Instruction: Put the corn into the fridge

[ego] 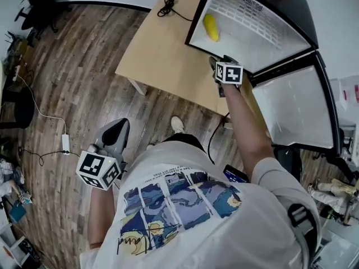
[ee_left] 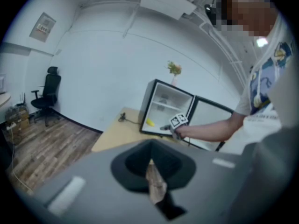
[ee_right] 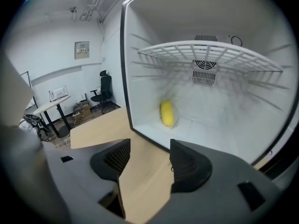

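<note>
Got the left tool (ego: 115,136) hanging low over the wood floor (ego: 67,83), jaws pressed together on nothing, probably just parked out of the way. Further right, looking at a desk (ego: 162,49) with the corn (ego: 211,27) already lying on the bottom of the open fridge (ego: 269,43), near its left wall, so looks basically done. Holding the right tool (ego: 220,61) just outside the opening, above the desk, jaws apart and empty, likely clear of the corn on purpose. Door (ego: 291,105) swung wide, not yet closed.
</note>
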